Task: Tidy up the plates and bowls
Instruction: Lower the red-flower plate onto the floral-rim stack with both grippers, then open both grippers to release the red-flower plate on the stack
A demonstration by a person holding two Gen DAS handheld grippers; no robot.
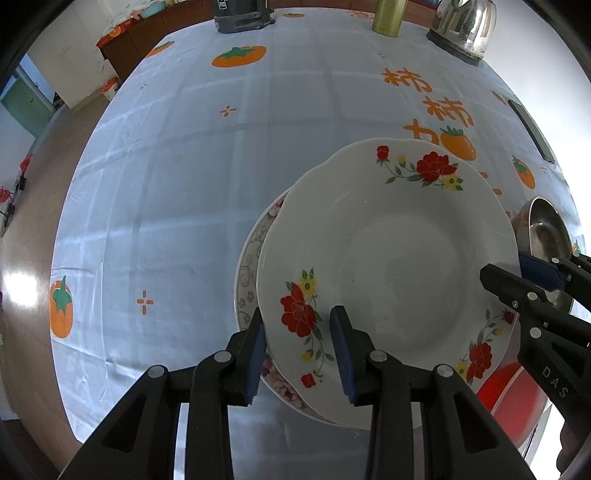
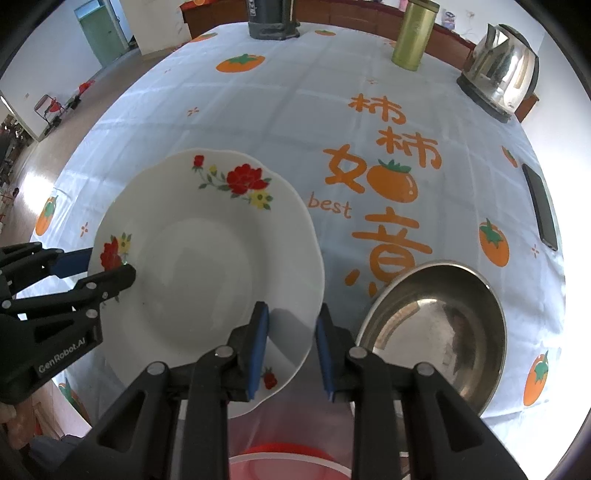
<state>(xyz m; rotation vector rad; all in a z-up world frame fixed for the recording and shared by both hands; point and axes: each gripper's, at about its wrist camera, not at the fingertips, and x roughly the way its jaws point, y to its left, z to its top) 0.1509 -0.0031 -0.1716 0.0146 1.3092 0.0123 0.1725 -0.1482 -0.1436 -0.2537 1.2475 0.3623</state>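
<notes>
A white plate with red flowers (image 1: pixel 388 266) lies on top of a second plate with a patterned rim (image 1: pixel 246 273) near the table's front edge. It also shows in the right wrist view (image 2: pixel 207 266). My left gripper (image 1: pixel 297 354) is open, its fingers astride the flowered plate's left rim. My right gripper (image 2: pixel 291 350) is open, its fingers astride the same plate's right rim, and it shows in the left wrist view (image 1: pixel 517 280). A steel bowl (image 2: pixel 436 332) sits on the cloth to the right of the plates.
A white tablecloth (image 2: pixel 295 122) with orange fruit prints covers the table. At the far edge stand a kettle (image 2: pixel 498 70), a green-gold canister (image 2: pixel 413 37) and a dark appliance (image 2: pixel 273 18). A phone (image 2: pixel 541 206) lies at the right. A red container (image 2: pixel 291 465) is below the front edge.
</notes>
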